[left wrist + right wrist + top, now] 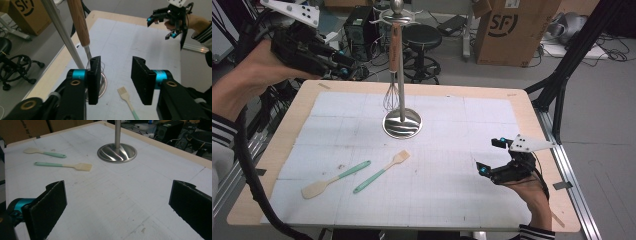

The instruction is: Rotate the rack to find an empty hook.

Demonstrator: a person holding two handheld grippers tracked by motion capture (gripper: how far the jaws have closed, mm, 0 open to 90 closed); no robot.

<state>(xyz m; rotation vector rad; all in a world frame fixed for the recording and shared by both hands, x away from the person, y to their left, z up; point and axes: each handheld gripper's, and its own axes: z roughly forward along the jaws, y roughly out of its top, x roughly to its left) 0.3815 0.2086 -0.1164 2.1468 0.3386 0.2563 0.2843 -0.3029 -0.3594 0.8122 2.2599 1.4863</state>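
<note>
A whisk (393, 75) with a wooden handle (78, 25) hangs from a steel stand (402, 122) at the back middle of the white mat. My left gripper (337, 62) is raised over the table's far left corner, level with the whisk, and stands open (116, 62) with nothing between its jaws. Near the right front, my right gripper (490, 156) hovers low over the mat, wide open (118, 188) and empty. A green-handled spatula (334, 179) and a green-handled brush (382, 172) lie side by side at the front left.
The stand's round base (117, 153) sits on the mat (452, 140), which covers most of the wooden table. Behind the table are a cardboard box (517, 30), a black stool (422, 37) and cables on the floor.
</note>
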